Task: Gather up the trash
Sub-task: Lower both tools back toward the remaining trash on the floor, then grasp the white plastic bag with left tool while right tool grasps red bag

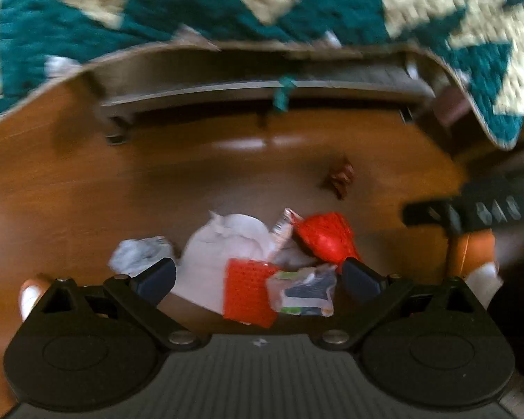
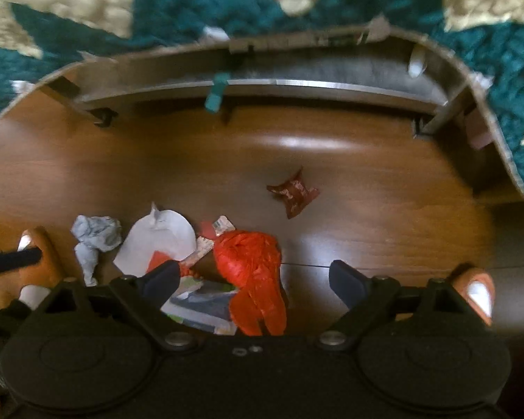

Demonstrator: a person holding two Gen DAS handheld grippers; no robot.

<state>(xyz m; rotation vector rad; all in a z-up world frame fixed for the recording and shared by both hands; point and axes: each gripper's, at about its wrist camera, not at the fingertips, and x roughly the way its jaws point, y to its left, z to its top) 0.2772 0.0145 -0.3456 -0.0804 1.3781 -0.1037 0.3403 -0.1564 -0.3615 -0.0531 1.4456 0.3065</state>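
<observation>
A trash pile lies on the wooden floor. In the left wrist view my left gripper [image 1: 258, 279] hangs open above it, over a red mesh piece [image 1: 248, 293] and a clear printed wrapper [image 1: 304, 293]. A white paper sheet [image 1: 227, 244], crumpled white paper [image 1: 136, 255] and a red plastic bag [image 1: 326, 241] lie around them. My right gripper [image 2: 255, 281] is open, pointing down, with the red plastic bag [image 2: 251, 265] between its fingers but untouched by the pads. A dark red wrapper [image 2: 291, 192] lies alone farther out. The right gripper's body [image 1: 471, 213] shows at the right edge.
A bed with a teal and cream quilt [image 2: 192, 10] overhangs the far side, its metal frame rail [image 2: 297, 85] and legs [image 2: 103, 117] standing on the floor. Orange shoes with white toes [image 2: 475, 289] [image 1: 29, 293] flank the pile.
</observation>
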